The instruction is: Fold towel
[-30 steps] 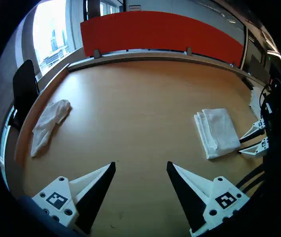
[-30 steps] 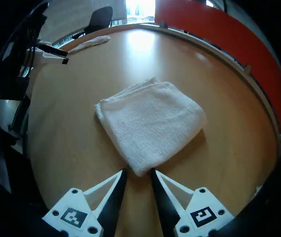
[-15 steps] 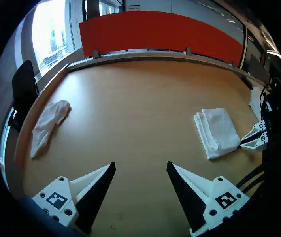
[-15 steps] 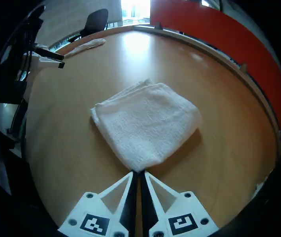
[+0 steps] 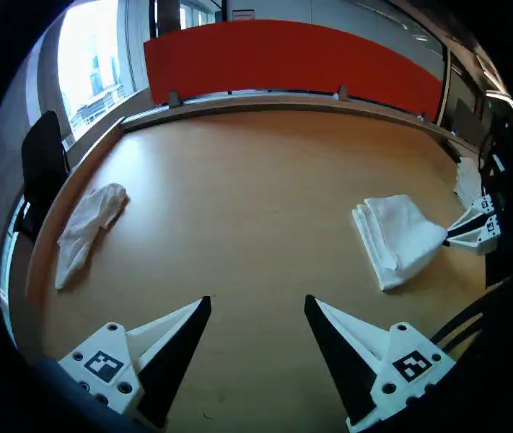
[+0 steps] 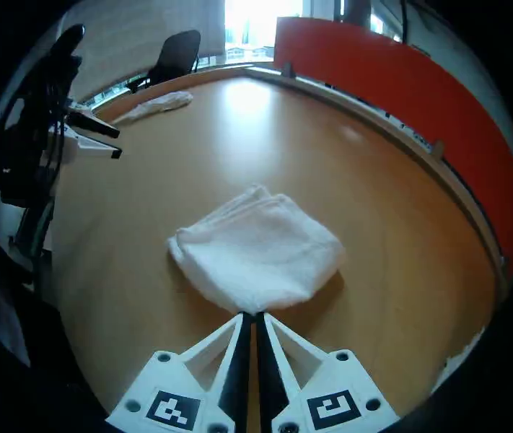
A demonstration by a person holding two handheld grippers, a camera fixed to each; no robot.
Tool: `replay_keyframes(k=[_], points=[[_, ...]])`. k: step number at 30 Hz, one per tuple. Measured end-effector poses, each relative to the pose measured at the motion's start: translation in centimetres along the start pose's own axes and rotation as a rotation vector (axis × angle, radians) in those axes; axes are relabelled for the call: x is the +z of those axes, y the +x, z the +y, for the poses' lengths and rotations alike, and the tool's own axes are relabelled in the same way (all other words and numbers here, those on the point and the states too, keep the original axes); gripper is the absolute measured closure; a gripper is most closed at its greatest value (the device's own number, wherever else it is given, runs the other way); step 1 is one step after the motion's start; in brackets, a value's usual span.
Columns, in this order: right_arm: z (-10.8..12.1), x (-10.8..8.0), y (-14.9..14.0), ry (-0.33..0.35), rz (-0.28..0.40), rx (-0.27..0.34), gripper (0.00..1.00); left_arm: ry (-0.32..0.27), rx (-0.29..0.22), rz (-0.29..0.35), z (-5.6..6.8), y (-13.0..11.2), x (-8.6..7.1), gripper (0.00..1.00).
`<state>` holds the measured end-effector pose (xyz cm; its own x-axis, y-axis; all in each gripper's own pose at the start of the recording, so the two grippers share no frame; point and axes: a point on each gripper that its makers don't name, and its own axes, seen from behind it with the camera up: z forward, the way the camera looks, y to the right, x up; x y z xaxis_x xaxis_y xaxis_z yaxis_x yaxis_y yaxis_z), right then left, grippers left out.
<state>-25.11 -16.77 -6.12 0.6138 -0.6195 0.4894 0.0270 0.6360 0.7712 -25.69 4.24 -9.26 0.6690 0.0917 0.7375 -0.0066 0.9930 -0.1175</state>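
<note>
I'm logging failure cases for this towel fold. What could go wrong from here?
1. The right gripper pinches just one corner of the folded towel. If it is lifted further, the layers may fall open or the corner may slip out.
2. The left gripper hangs open, well away from the towel, so nothing steadies the far side. A pull could drag the whole bundle across the table.

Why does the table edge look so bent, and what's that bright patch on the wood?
Right gripper view: fisheye lens bends the table rim; glare from the window whitens its far end; the folded towel casts a shadow. Left gripper view: that window is overexposed.
</note>
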Motion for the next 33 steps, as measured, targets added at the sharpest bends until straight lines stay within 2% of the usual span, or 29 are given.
replay_keyframes(k=[11,17,23,33], points=[[2.7,-3.3,9.1,-0.053,0.118,-0.104,0.96,-0.007,0.008,0.024,0.4,1.2,-0.2,0.04],[3.8,-5.7,12.7,-0.076,0.175,-0.14,0.96,-0.01,0.011,0.04,0.6,2.2,-0.3,0.03],[5.1,-7.5,13.4,-0.101,0.189,-0.14,0.96,-0.017,0.018,0.053,1.1,3.0,-0.2,0.04],[9.2,-10.5,12.1,-0.157,0.187,-0.097,0.96,-0.029,0.027,0.056,1.8,3.6,0.1,0.04]])
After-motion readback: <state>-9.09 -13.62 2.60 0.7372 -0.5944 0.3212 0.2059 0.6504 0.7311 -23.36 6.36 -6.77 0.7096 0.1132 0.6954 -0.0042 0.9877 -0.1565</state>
